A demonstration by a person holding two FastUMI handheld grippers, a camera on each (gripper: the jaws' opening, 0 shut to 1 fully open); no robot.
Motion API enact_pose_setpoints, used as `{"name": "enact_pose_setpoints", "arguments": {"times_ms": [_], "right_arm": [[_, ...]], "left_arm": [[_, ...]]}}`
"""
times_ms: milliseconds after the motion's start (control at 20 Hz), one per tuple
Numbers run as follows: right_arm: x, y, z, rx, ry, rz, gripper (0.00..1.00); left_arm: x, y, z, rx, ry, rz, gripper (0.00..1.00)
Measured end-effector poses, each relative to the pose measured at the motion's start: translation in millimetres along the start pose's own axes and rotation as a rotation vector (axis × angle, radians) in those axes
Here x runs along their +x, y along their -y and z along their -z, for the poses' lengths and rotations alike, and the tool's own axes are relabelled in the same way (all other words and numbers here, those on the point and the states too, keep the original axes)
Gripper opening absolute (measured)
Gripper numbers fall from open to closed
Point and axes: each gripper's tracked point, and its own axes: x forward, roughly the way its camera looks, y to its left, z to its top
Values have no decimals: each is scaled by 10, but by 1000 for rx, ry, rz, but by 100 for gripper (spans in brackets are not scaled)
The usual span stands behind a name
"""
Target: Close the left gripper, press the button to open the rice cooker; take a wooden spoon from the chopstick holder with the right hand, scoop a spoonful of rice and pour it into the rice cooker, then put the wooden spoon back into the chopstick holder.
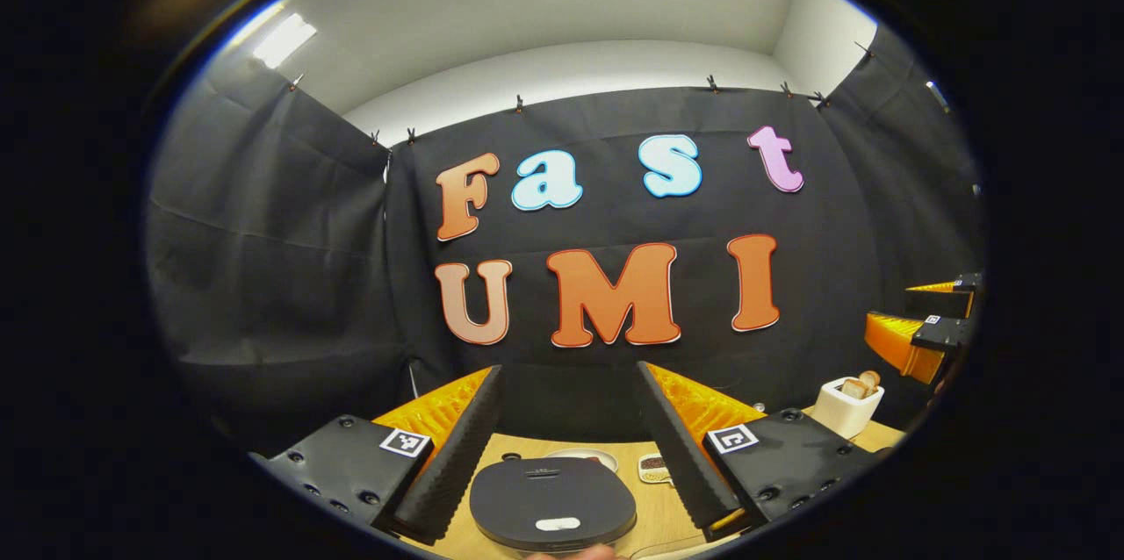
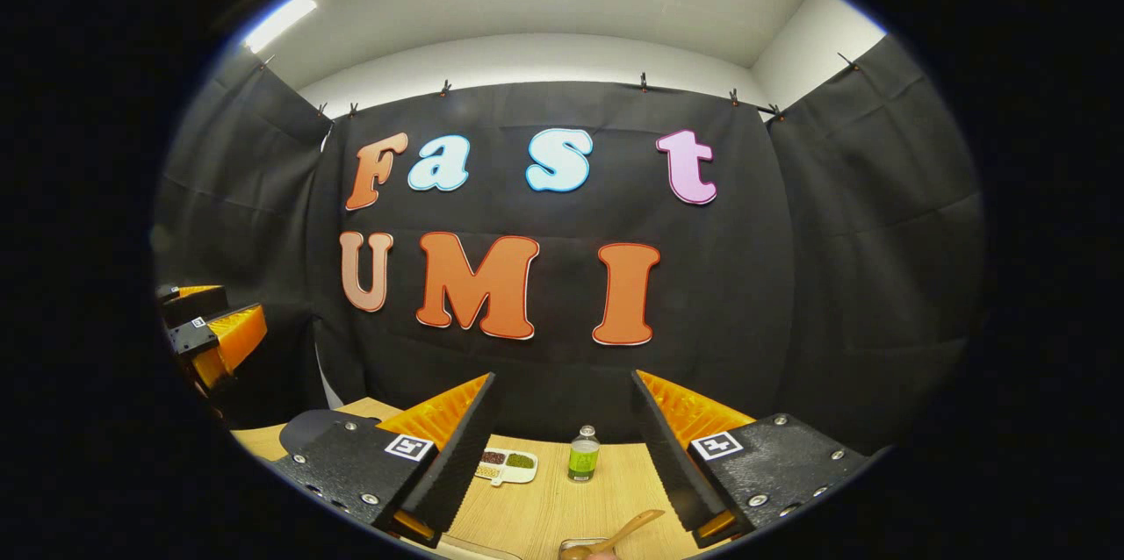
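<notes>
Hovering spread above the rice cooker [image 1: 551, 503], the left tool [image 1: 569, 446] must first pinch together, then press the lid button [image 1: 558, 524]; right tool [image 2: 562, 446] also spread.

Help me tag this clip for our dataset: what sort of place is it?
Probably a staged recording booth, not a real kitchen: black cloth walls clipped up around a light wooden table carrying kitchen props, a dark closed rice cooker and a white chopstick holder.

No readable wording on anything. Square black-and-white coded markers [image 1: 405, 442] stuck on the tong mounts, carrying no letters or numbers. Green label on the small bottle [image 2: 583, 457] too small to make out.
</notes>
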Motion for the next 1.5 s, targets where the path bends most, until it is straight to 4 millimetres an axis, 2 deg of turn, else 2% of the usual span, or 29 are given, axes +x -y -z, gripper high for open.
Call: {"name": "enact_pose_setpoints", "arguments": {"times_ms": [250, 350, 450, 550, 600, 700, 750, 900, 1100, 1300, 1400, 1500], "right_arm": [[46, 84, 72, -4, -10, 26, 92], [45, 139, 103, -8, -14, 44, 92], [38, 206, 148, -5, -17, 66, 91], [25, 263, 194, -5, -26, 85, 92], [17, 303, 224, -6, -31, 93, 91], [-3, 375, 280, -10, -44, 112, 91], [-14, 409, 315, -13, -52, 121, 91], [-76, 526, 404, -16, -70, 149, 90], [-146, 662, 552, -19, -109, 175, 92], [-215, 774, 674, -35, -142, 203, 90], [-256, 817, 740, -40, -158, 216, 90], [-284, 848, 796, -38, -175, 221, 90]], "left_arm": [[134, -65, 110, 14, -45, -3, 97], [184, 7, 176, 28, -71, 45, 72], [258, -20, 251, 47, -104, 42, 48], [303, -19, 394, 58, -159, 61, 23], [310, 62, 483, 53, -202, 102, 11], [394, 66, 734, 38, -308, 115, 12], [413, 78, 815, 7, -373, 143, 6], [385, 139, 1236, -119, -618, 202, 8], [280, 35, 1819, -186, -921, 181, 6], [165, 124, 2172, -278, -1130, 193, 5], [127, 88, 2396, -295, -1233, 175, 5], [129, 80, 2536, -318, -1307, 155, 6]]}}
